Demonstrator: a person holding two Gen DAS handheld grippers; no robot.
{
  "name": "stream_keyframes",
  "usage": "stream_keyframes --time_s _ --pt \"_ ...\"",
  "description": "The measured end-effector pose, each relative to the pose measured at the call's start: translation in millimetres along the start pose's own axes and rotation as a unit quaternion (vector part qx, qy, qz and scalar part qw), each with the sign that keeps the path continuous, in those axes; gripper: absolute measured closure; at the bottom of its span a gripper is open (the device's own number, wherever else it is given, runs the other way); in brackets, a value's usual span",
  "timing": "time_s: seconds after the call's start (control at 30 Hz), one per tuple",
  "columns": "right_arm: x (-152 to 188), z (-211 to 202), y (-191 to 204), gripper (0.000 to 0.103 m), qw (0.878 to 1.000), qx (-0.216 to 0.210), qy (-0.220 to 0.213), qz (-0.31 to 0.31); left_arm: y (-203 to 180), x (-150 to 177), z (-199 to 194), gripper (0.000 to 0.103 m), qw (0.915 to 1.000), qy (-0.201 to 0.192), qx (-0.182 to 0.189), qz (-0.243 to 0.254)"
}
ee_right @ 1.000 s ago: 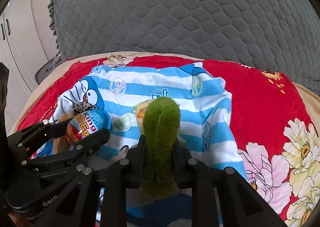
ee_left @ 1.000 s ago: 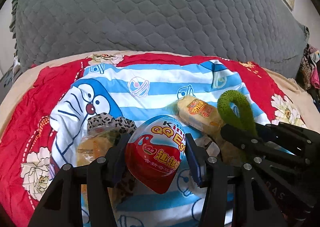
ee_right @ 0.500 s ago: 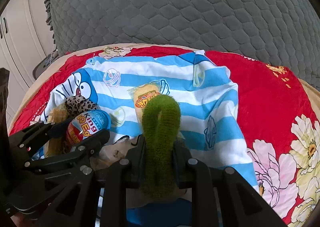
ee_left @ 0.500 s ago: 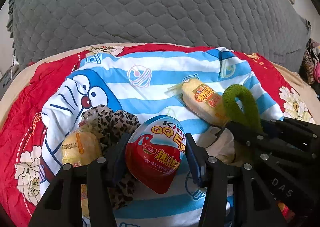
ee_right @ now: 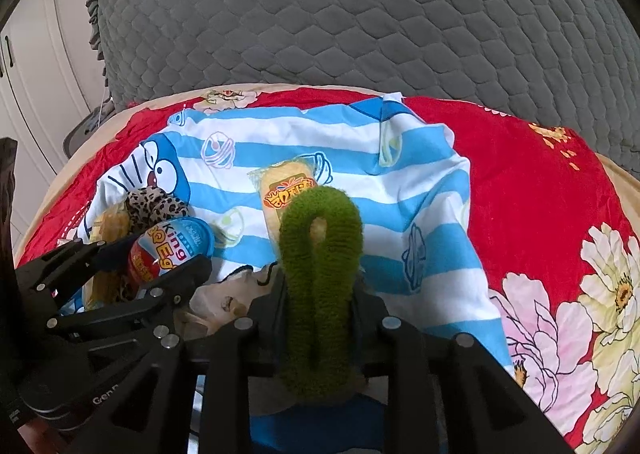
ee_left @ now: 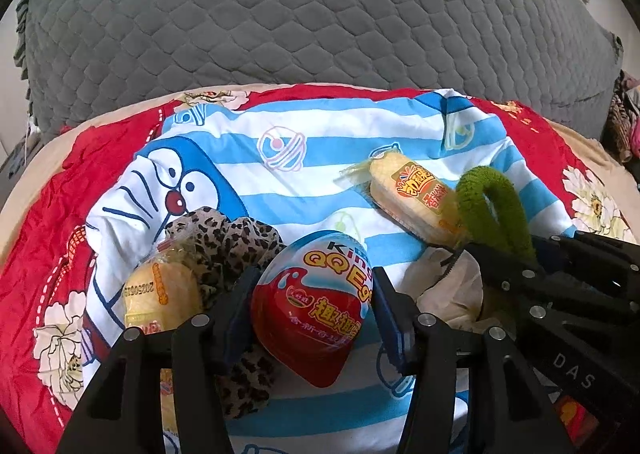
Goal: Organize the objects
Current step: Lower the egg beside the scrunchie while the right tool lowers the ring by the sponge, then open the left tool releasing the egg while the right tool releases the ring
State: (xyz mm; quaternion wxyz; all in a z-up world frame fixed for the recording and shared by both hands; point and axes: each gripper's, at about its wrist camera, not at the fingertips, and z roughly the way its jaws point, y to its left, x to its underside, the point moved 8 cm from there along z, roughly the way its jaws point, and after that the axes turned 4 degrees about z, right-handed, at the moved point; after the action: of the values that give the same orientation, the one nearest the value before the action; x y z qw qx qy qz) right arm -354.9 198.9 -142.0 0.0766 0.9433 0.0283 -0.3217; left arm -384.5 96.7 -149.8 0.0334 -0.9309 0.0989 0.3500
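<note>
The red and blue toy egg [ee_left: 314, 310] sat clamped between the blue pads of the left gripper [ee_left: 314, 314], held just above the striped cartoon cloth [ee_left: 320, 174]. Its pointed red end hung down and the printed lid faced the camera. Just to its left lay a leopard-print scrunchie [ee_left: 224, 238], bunched against a wrapped yellow cake [ee_left: 160, 294] that rested on the same cloth.

To the right, the right gripper [ee_right: 320, 294] held a fuzzy green loop [ee_right: 320, 254] upright. Its jaws had just been easing apart, and the loop, once squeezed flat, now showed a small gap through its middle; the pads were still against its sides, so it remained gripped. Behind the loop a second wrapped cake [ee_right: 284, 190] lay on the blue and white stripes, apart from the first. Crumpled pale plastic [ee_left: 452, 286] sat between the two grippers.

The cloth was spread over a red flowered blanket [ee_right: 540, 194], and a quilted grey cushion [ee_left: 320, 14] rose behind everything.
</note>
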Motion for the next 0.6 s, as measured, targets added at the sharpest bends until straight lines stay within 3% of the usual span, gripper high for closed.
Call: stream_keyframes --time_s 0.3,0.6 --pt "2.4 -2.8 -2.1 0.07 1.0 0.0 0.0 0.004 5.3 -0.3 -8.3 0.029 0.9999 -0.006 0.001 -0.01" --pt "4.4 -7.9 -6.1 0.058 1.0 0.003 -0.002 0.013 6.6 3.2 -15.5 0.027 1.0 0.0 0.0 -0.002"
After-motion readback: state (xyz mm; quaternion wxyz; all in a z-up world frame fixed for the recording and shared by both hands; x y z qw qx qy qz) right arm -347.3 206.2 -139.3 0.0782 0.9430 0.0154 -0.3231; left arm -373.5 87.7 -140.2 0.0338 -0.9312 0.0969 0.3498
